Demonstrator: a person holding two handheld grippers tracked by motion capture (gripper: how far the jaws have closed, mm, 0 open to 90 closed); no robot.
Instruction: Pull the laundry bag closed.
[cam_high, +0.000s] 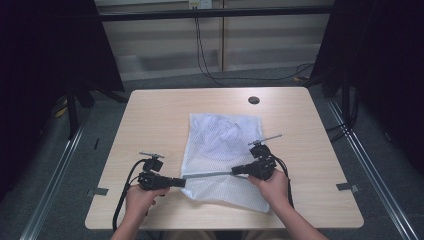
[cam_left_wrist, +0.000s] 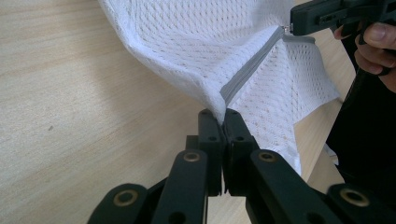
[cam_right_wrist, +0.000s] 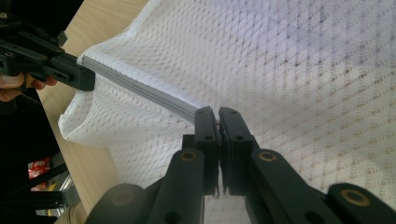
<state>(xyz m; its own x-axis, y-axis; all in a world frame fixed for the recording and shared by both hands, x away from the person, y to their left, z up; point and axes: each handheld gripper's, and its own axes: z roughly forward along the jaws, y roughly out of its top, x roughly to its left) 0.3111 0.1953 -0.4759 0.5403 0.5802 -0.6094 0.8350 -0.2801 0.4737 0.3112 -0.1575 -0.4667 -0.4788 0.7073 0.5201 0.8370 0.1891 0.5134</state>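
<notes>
A white mesh bag (cam_high: 220, 142) lies on the wooden table (cam_high: 150, 120), its near part lifted. A grey zipper (cam_high: 207, 175) runs taut across it between the two grippers. My left gripper (cam_high: 184, 182) is shut on the bag's left corner, at the zipper's end; in the left gripper view its jaws (cam_left_wrist: 223, 116) pinch the mesh (cam_left_wrist: 196, 42) where the zipper (cam_left_wrist: 250, 70) begins. My right gripper (cam_high: 234, 171) is shut on the zipper farther right; in the right gripper view it (cam_right_wrist: 217, 114) clamps the grey strip (cam_right_wrist: 144, 91), with the left gripper (cam_right_wrist: 88, 79) at the far end.
A round cable hole (cam_high: 254, 100) sits near the table's far edge. Black cables (cam_high: 205, 65) trail on the floor behind. Dark curtains and metal rails (cam_high: 372, 170) flank the table. Bare wood lies left, right and beyond the bag.
</notes>
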